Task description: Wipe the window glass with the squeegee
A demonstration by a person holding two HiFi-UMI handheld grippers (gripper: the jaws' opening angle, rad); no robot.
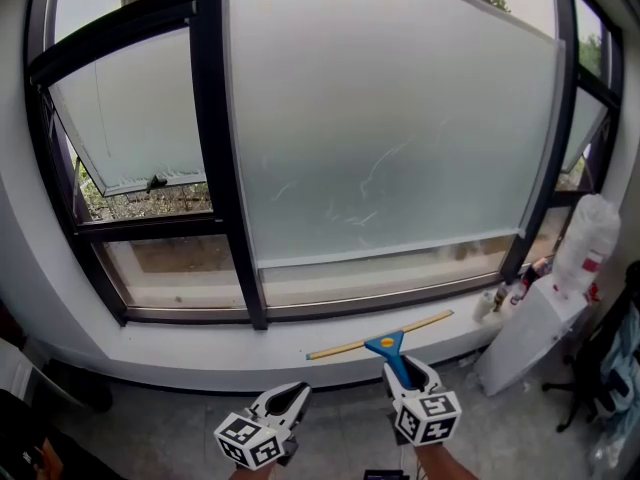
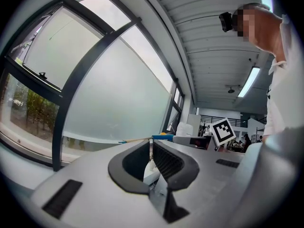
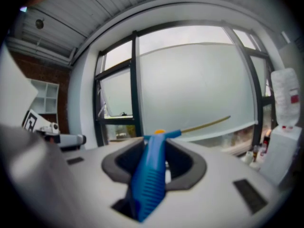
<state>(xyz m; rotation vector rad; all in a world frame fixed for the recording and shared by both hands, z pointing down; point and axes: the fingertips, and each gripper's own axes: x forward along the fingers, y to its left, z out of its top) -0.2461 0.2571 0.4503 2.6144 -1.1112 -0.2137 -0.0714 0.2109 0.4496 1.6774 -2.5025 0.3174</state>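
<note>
The right gripper is clamped on the ribbed blue handle of the squeegee, which widens into a blue head with an orange spot and carries a long, thin, yellowish blade. In the head view the blade slants across the front of the sill, well short of the frosted glass above the sill. The left gripper, in front of the sill, has its jaws pressed together on nothing.
</note>
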